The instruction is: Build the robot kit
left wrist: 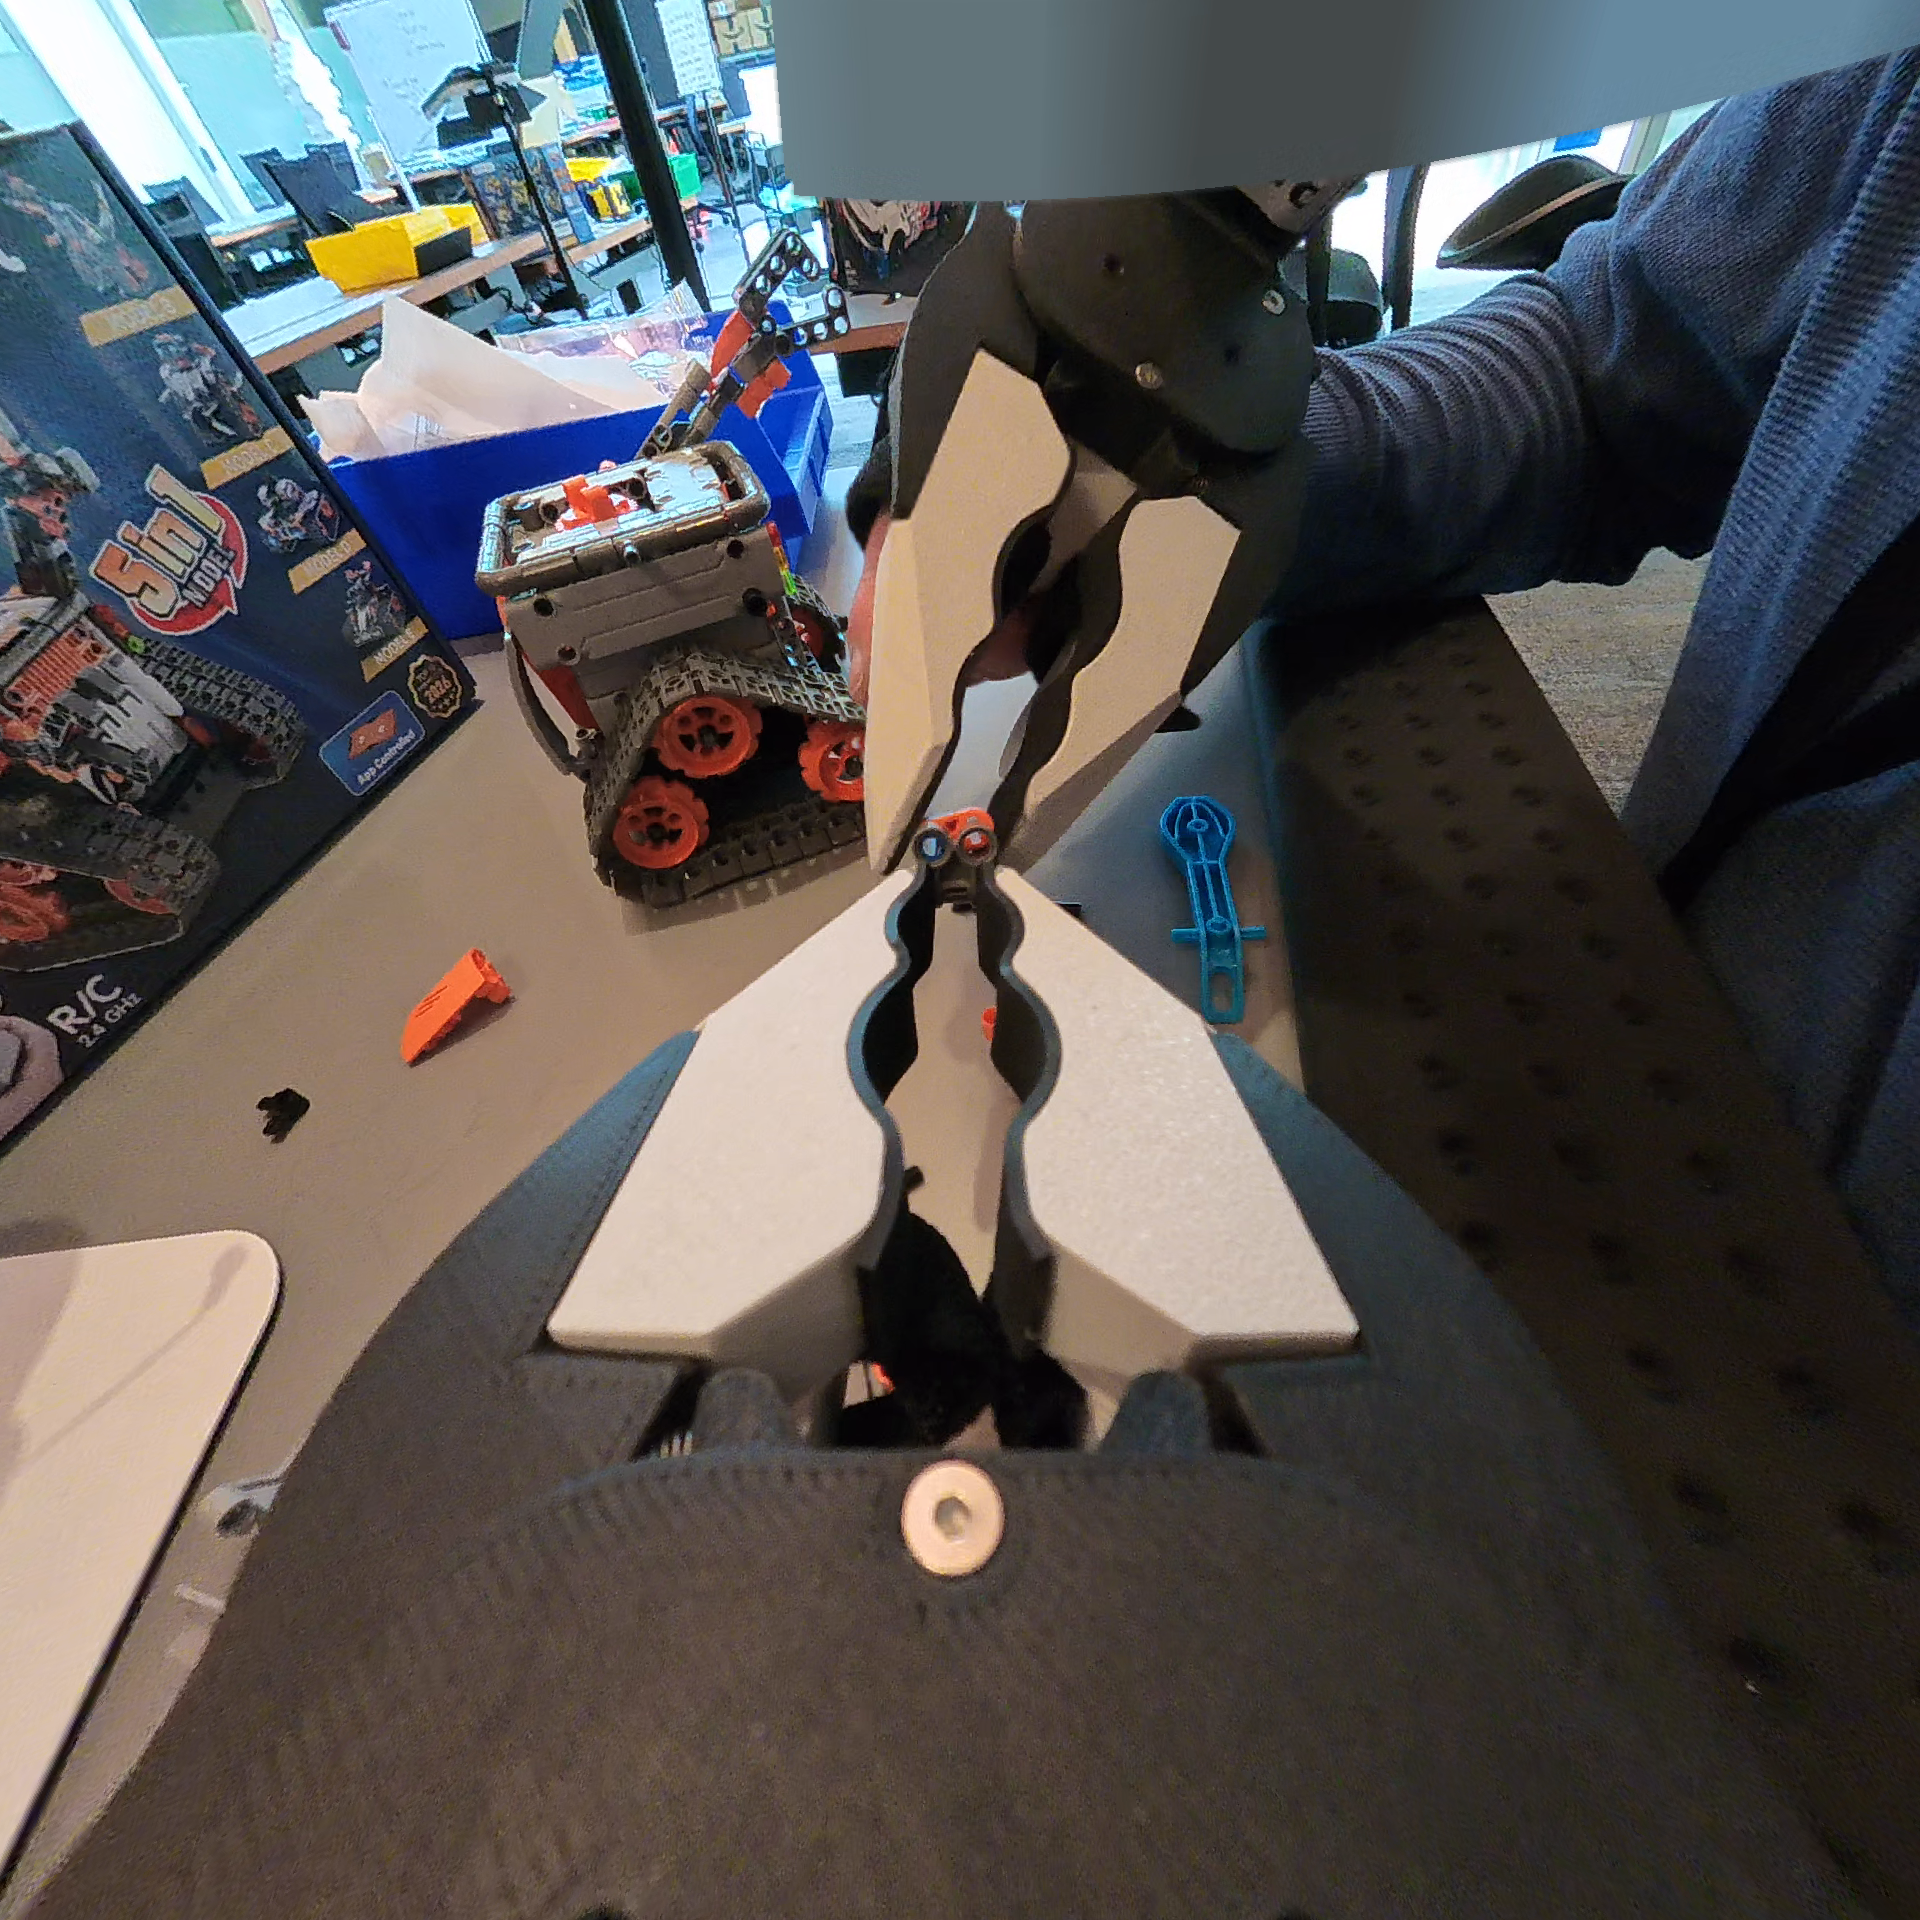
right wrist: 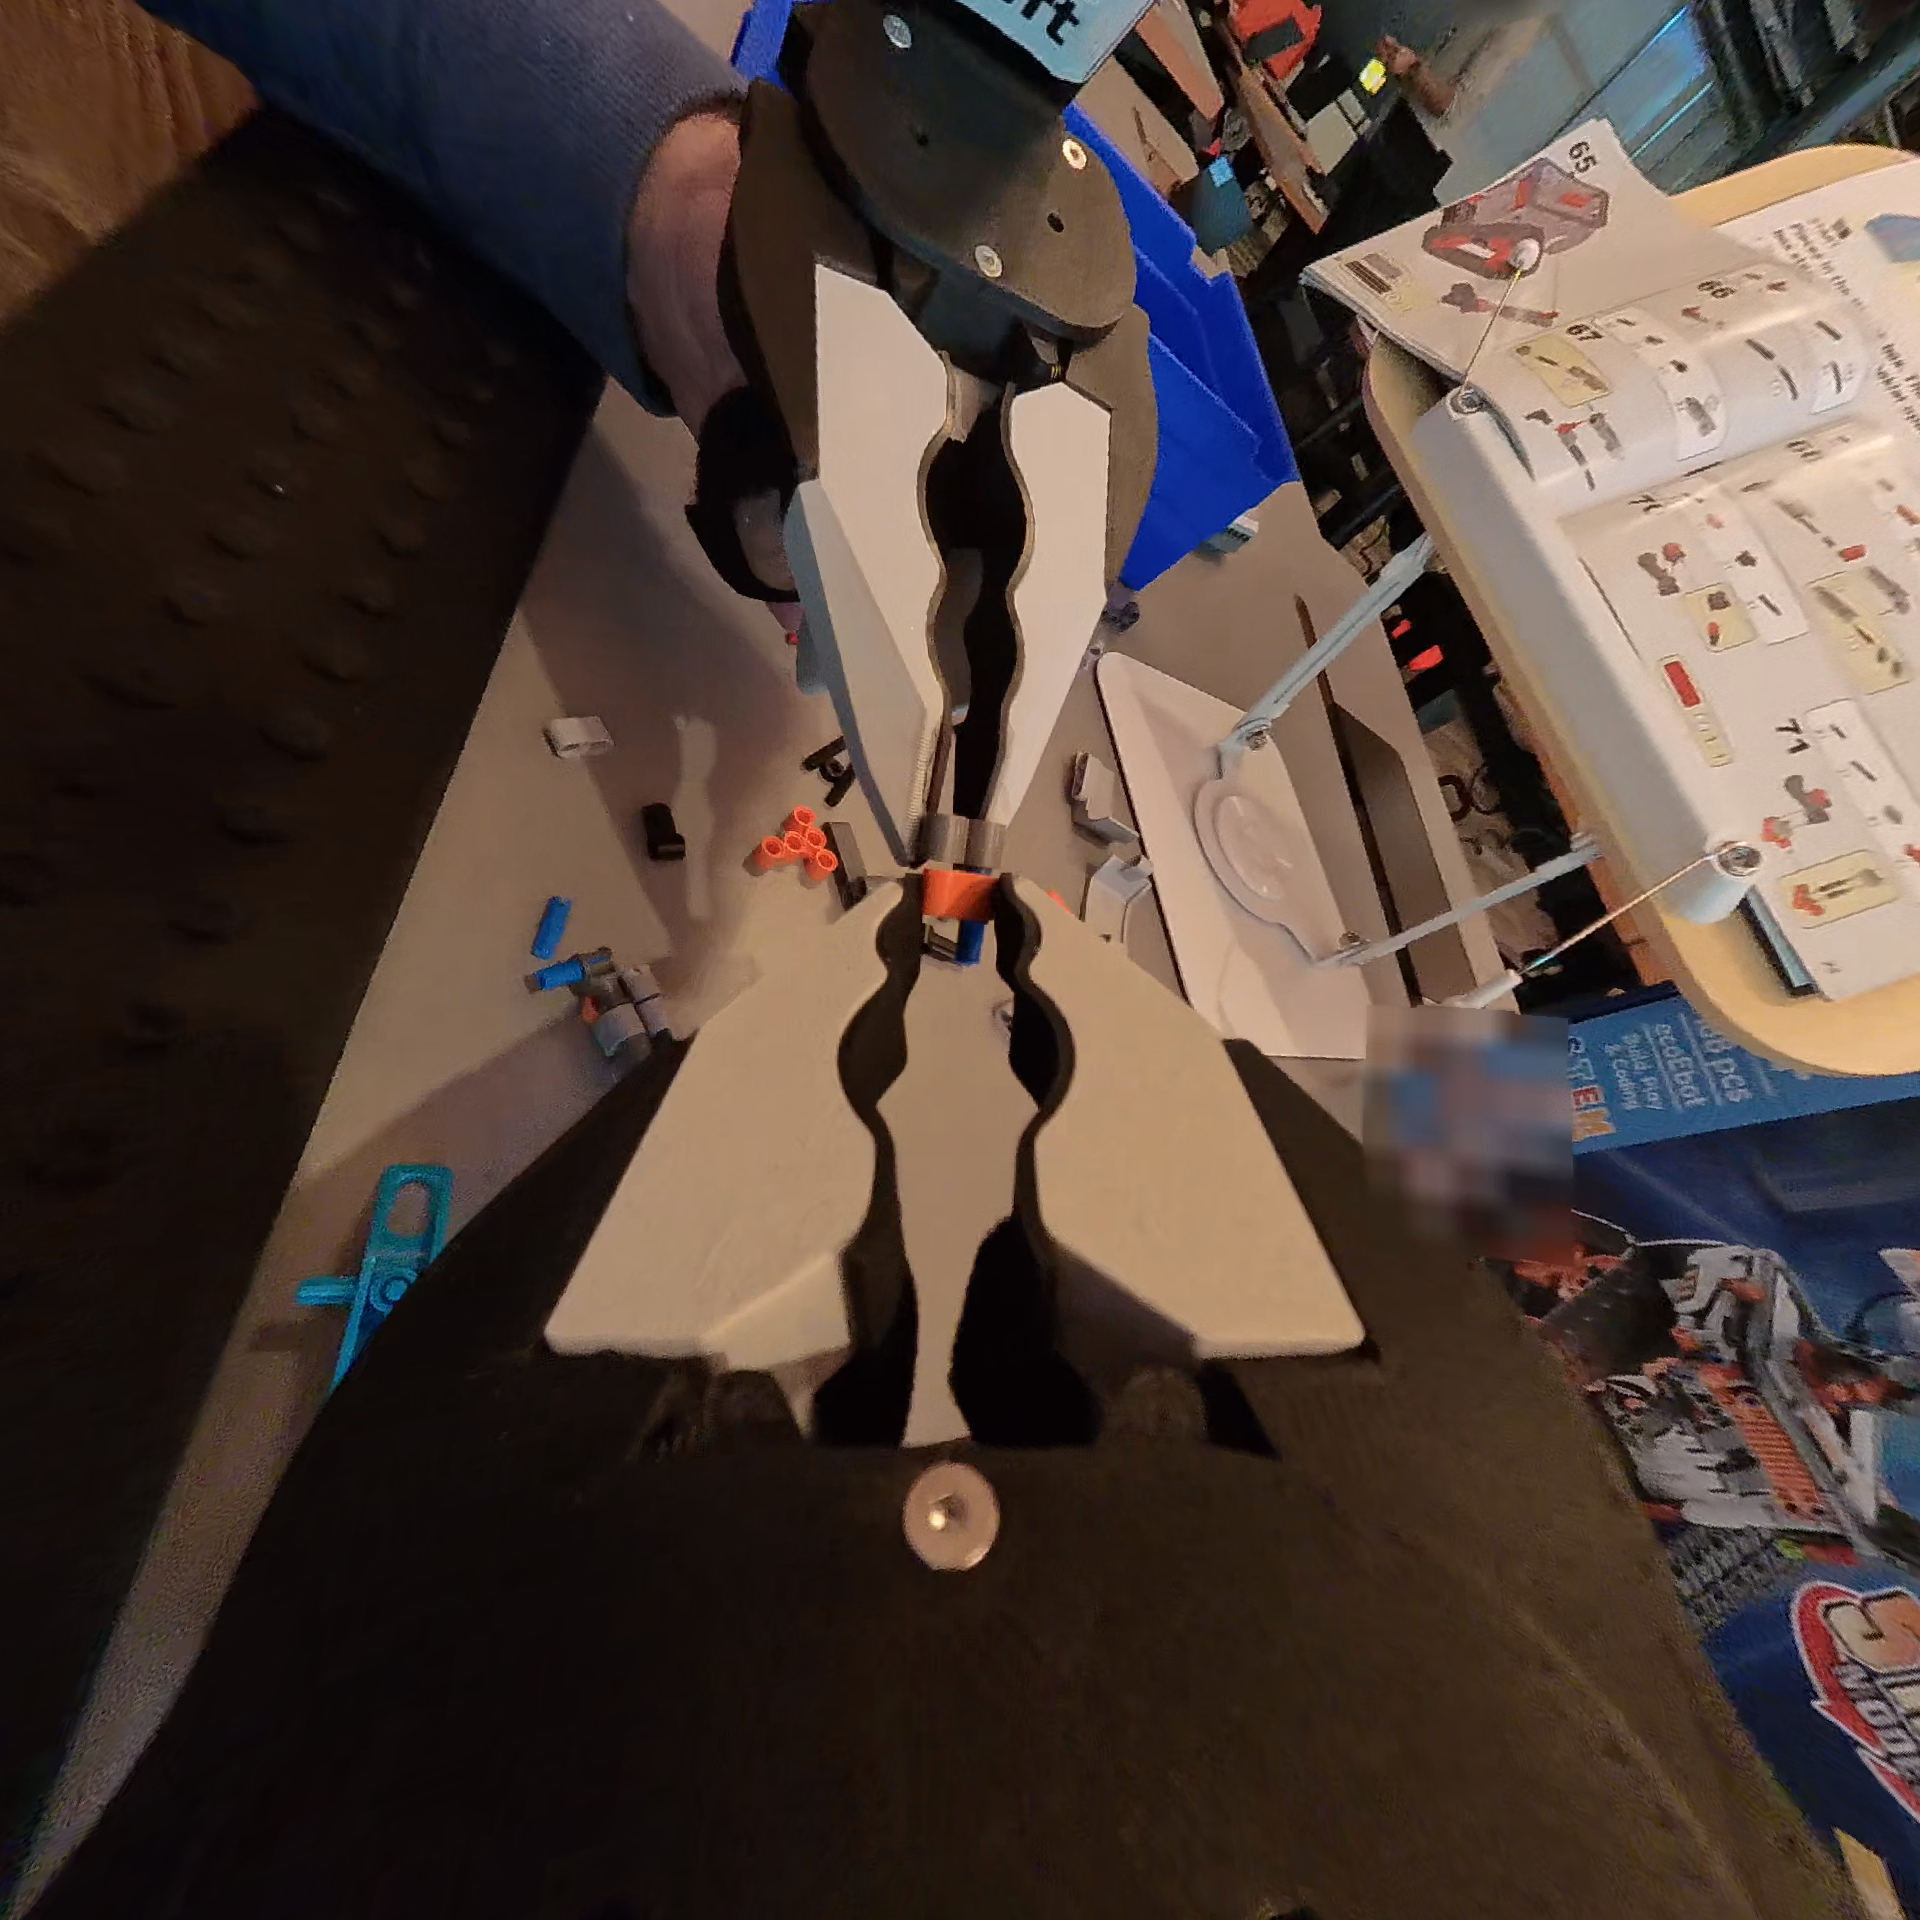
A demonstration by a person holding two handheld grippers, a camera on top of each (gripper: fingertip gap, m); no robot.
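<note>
Orange connector (right wrist: 954, 891) sits pinched in right gripper (right wrist: 956, 902); left gripper (left wrist: 951, 871) clamps its grey pins (right wrist: 966, 836), tips meeting squarely.

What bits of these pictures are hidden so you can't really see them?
- Left wrist view: a grey patch covers the top, above the right gripper.
- Left wrist view: the toy box is cut off by the left edge.
- Right wrist view: the small orange and blue piece is mostly hidden between both grippers' tips.
- Right wrist view: the turquoise tool is partly behind the gripper body.
</note>
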